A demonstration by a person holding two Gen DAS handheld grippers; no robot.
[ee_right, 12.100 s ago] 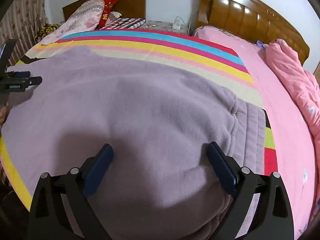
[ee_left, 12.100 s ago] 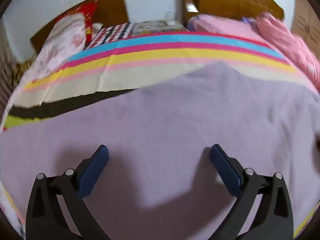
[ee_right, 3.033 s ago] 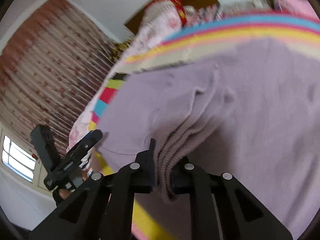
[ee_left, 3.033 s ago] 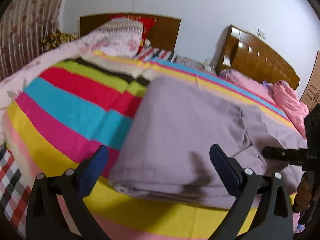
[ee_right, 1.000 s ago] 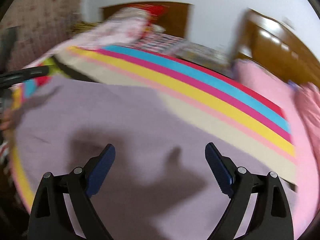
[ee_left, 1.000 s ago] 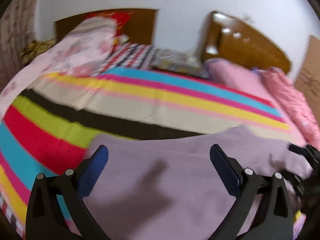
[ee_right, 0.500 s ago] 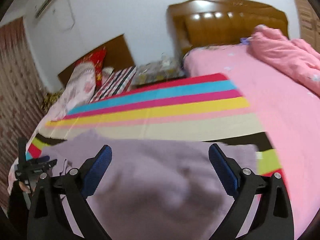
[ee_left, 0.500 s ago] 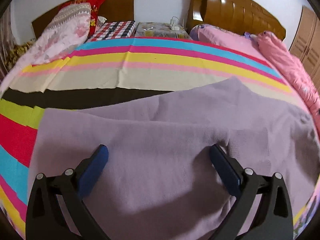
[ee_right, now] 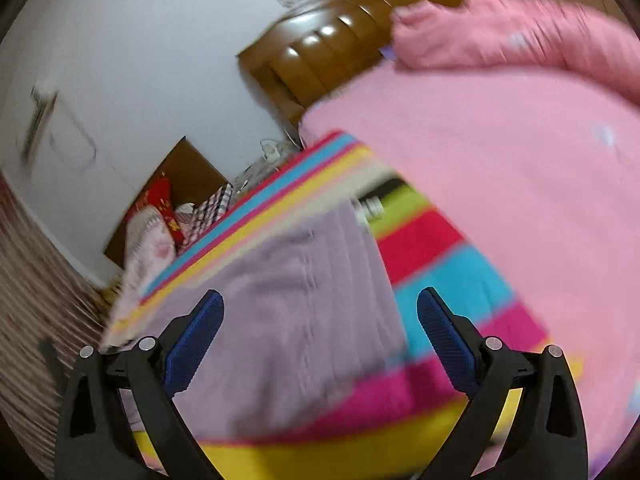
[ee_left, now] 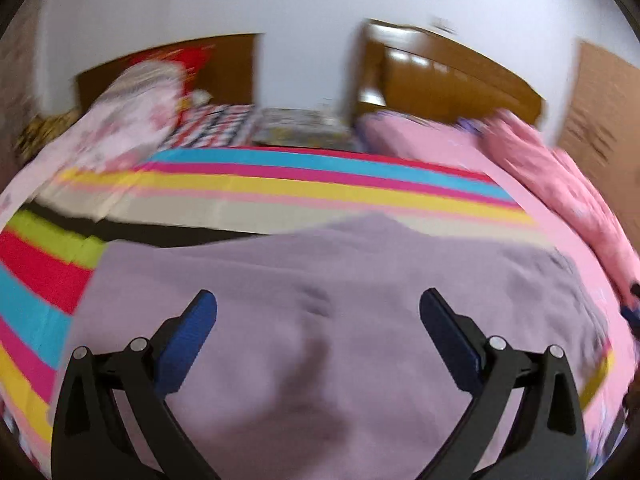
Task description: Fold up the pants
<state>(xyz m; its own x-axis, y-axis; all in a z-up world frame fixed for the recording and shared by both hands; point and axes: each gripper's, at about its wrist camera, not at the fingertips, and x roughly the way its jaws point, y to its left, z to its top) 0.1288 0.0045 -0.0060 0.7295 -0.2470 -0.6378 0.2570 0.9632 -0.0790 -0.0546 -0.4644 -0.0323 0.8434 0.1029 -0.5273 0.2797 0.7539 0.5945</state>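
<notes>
- Pants (ee_left: 360, 320): lilac, lying folded on the striped bedspread (ee_left: 280, 184).
- Left tool (ee_left: 318, 316): jaws spread wide, empty, above the pants.
- Right tool (ee_right: 320, 316): wide apart, empty, tilted over the waistband edge.
- Risk: motion blur suggests fast swings; a finger snagging the top layer could undo the fold.

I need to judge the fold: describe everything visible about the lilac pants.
The lilac pants are soft, fleecy knit, lying folded and mostly flat on the striped bedspread, with slight wrinkles. The right wrist view shows a ribbed band along their right edge. The left gripper and right gripper are both open above them, gripping nothing.
</notes>
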